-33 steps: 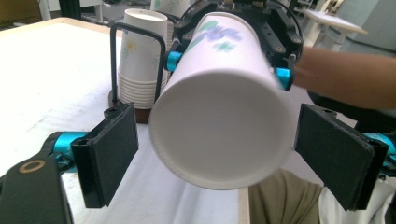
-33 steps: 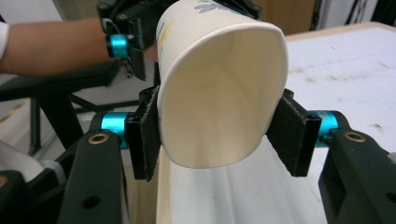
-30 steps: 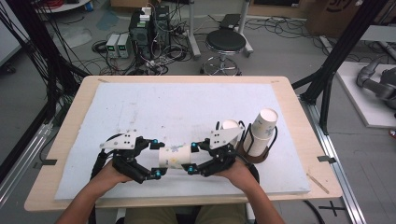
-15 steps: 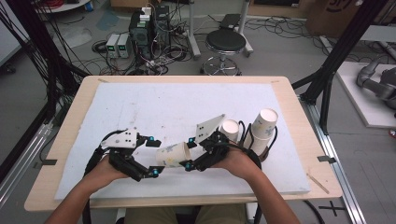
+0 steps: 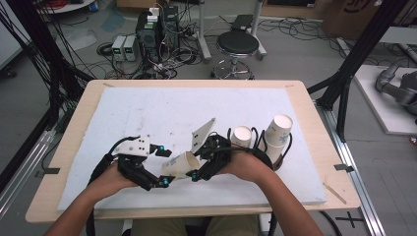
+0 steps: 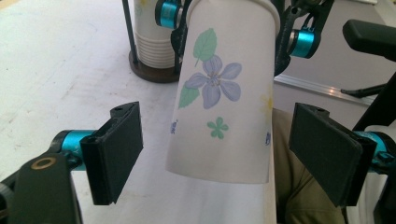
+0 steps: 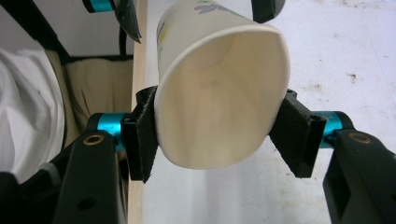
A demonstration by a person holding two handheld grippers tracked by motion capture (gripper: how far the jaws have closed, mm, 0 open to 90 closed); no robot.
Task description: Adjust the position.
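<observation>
Paper cup (image 5: pixel 181 164) lifted and tilted, right gripper (image 5: pixel 195 173) squeezing its rim

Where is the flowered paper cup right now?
In the high view the flowered paper cup lies sideways near the table's front edge, its rim squeezed in the right tool, its base between the left tool's open jaws.

— What have you got between your jaws?

— A paper cup (image 7: pixel 219 98), lying sideways with its open mouth facing my camera. My two black pads (image 7: pixel 142 135) press on its rim from either side and squash it slightly out of round.

— Anything printed on it?

— Some leafy green marks on its outer wall.

— What lies beyond?

— The white table cover (image 7: pixel 345 51), and the other gripper's jaws (image 7: pixel 126 16) at the cup's far end.
</observation>
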